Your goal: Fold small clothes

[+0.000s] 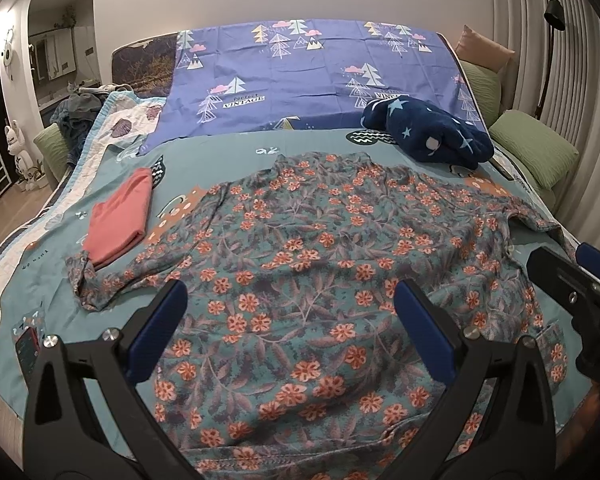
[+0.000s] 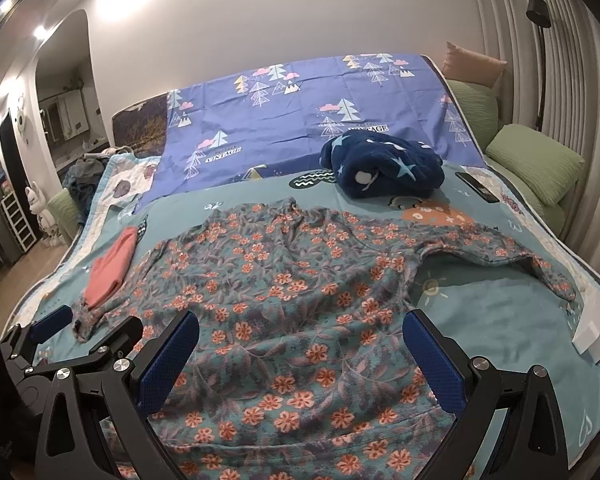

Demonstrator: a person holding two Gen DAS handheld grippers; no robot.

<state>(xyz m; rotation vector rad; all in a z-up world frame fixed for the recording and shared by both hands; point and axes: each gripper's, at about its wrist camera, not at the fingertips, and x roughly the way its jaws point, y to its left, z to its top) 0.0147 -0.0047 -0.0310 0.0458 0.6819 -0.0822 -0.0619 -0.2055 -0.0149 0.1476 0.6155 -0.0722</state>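
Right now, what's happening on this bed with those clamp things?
A person holds two grippers over a floral shirt spread flat on the bed cover, sleeves out, not yet folded. The left gripper and right gripper both hang open above its hem, gripping nothing. A folded pink garment lies beside the left sleeve; a navy star blanket sits bundled farther back.

Left gripper (image 1: 290, 300) spread wide, blue fingers (image 1: 162, 320) apart. Right gripper (image 2: 300, 334) likewise agape. Side by side, both empty.
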